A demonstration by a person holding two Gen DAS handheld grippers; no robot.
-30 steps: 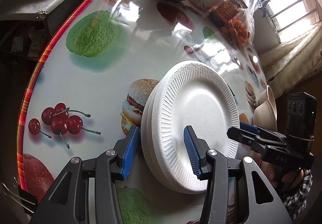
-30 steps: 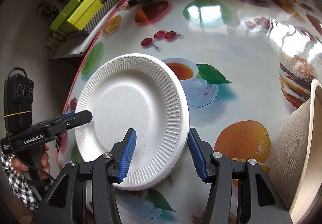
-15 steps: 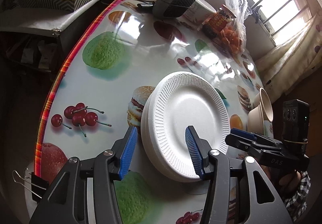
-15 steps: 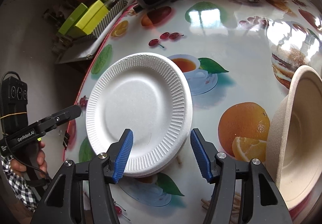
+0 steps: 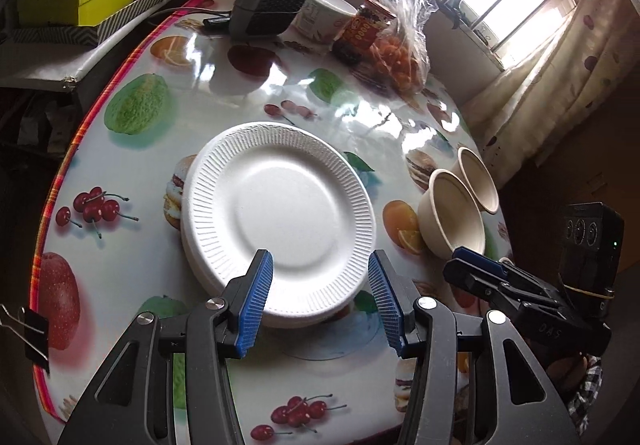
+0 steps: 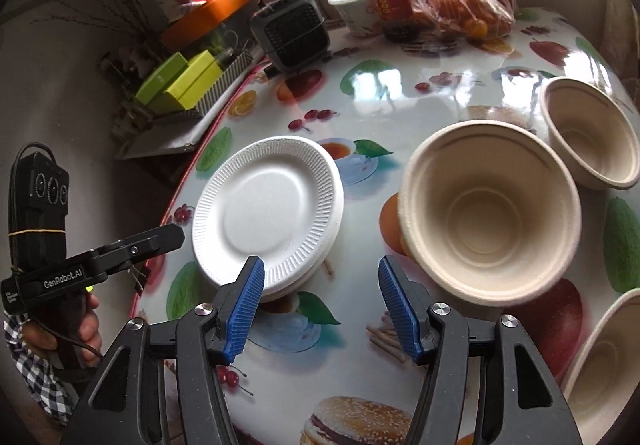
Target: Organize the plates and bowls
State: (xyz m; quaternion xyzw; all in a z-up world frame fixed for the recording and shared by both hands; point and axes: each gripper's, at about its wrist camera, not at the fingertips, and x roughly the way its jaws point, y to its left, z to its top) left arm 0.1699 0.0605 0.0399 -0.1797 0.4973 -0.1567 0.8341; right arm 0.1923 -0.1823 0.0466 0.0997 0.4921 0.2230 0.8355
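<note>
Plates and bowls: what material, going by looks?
Plates: likely foam or pressed paper, matte white, ribbed rim, stacked. Bowls: probably molded fibre pulp, matte beige, faint concentric rings inside. Neither can be confirmed by sight.

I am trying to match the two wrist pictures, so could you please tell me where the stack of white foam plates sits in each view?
Left wrist: the stack of white foam plates lies in the centre, just beyond the open blue fingertips.
Right wrist: the stack lies left of centre, beside the nearest beige bowl.
Shared landmark: the dark grey desk fan at the table's far edge.
</note>
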